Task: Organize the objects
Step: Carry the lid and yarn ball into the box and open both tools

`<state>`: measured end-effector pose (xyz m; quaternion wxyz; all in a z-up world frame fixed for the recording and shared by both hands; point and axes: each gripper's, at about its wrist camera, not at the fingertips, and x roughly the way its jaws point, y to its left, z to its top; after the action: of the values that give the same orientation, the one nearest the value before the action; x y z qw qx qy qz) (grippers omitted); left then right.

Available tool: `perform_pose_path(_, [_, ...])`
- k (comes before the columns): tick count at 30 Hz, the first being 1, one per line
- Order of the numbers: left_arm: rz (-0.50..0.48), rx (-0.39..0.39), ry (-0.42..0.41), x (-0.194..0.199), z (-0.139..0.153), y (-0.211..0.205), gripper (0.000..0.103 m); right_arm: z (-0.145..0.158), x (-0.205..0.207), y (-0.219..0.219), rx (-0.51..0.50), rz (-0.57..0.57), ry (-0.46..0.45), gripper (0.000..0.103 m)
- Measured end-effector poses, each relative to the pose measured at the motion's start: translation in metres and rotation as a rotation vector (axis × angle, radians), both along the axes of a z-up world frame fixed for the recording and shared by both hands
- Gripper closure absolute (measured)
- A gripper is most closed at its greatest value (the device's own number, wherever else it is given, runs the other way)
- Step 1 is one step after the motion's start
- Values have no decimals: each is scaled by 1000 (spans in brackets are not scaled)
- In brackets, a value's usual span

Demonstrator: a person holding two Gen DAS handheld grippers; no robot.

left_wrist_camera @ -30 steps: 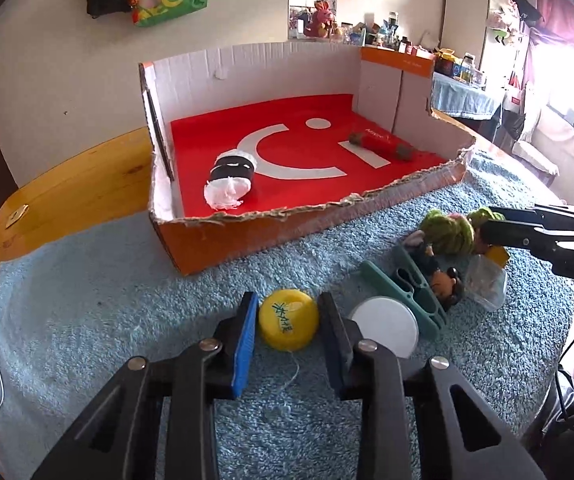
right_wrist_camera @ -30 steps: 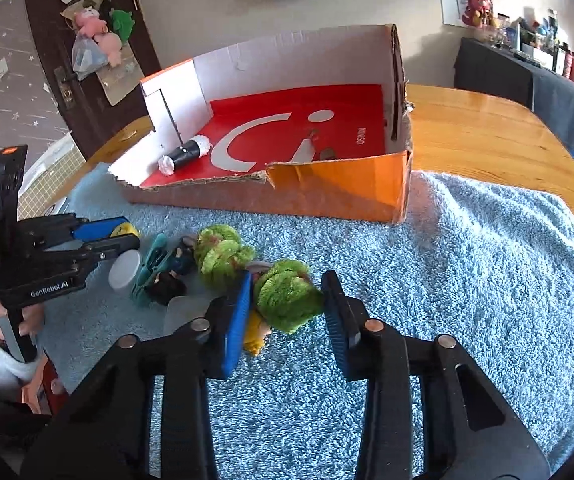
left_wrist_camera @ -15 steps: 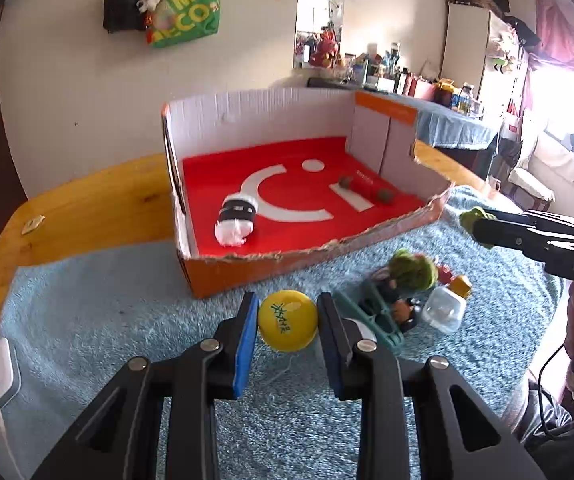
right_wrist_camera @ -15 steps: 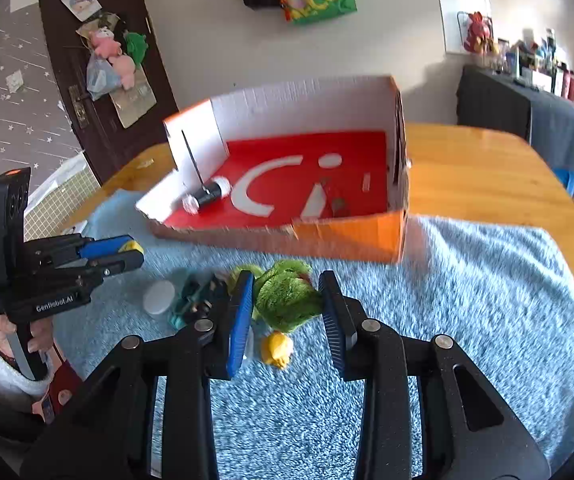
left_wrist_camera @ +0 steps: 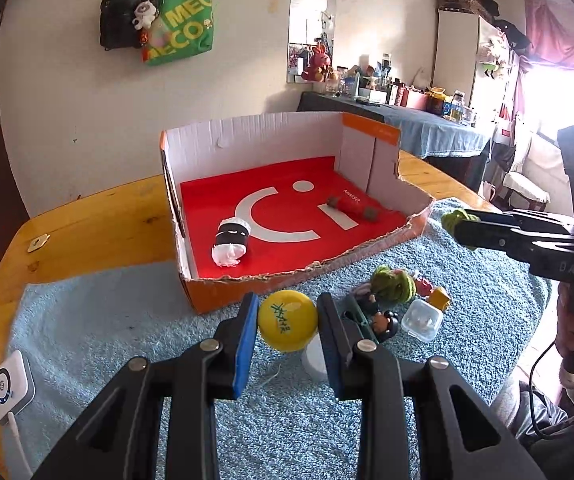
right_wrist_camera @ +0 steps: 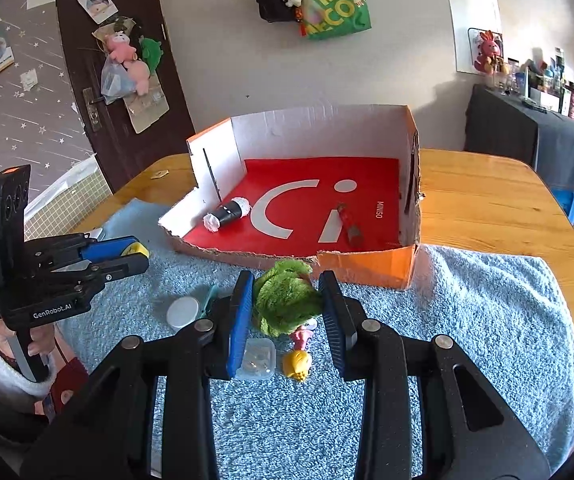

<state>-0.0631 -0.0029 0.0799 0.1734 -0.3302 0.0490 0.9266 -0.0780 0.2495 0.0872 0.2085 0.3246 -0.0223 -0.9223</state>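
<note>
Currently two tongs in play, each gripping one item. Left tongs (left_wrist_camera: 287, 328) clamped on one yellow ball (left_wrist_camera: 288, 321) with green scribble, held clear above the blue towel (left_wrist_camera: 107, 320). Right tongs (right_wrist_camera: 287, 312) clamped on one green fuzzy toy (right_wrist_camera: 285, 300), held above the towel, just in front of the box's torn front edge. One cardboard box (left_wrist_camera: 279, 136) sits on the wooden worktop (left_wrist_camera: 87, 224), red liner inside, front wall torn low. Box contents: two items, one black-and-white roll (left_wrist_camera: 231, 242) near the left wall, one red stick (left_wrist_camera: 352, 209) with dark ends toward the right. Loose on the towel, count from the left view: one second green fuzzy toy (left_wrist_camera: 392, 286), one clear plastic case (left_wrist_camera: 423, 320), one small dark-haired figurine (left_wrist_camera: 385, 324), one teal clip (right_wrist_camera: 208, 300), one white round lid (right_wrist_camera: 183, 312), one small yellow figure (right_wrist_camera: 297, 364). All clustered near each other in front of the box. One white gadget (left_wrist_camera: 9, 388) with a cable at the towel's left edge.
</note>
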Motion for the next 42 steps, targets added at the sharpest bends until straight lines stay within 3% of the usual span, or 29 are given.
perform_pose_path(14, [-24,14,-5,-18,11,5,72,8,-14,-1,-7,15,0,71])
perform_pose_path(24, [-56,41,-65,-65,14,15,72,9,-59,-14,37,55,-41,71])
perform_pose_path(34, [-93,-8,-180,-117,-15,33,72,-15,-112,-36,116,115,-142,71])
perform_pose_path(42, [-101,-62,-227,-132,-35,43,72,-31,-132,-51,194,163,-202,71])
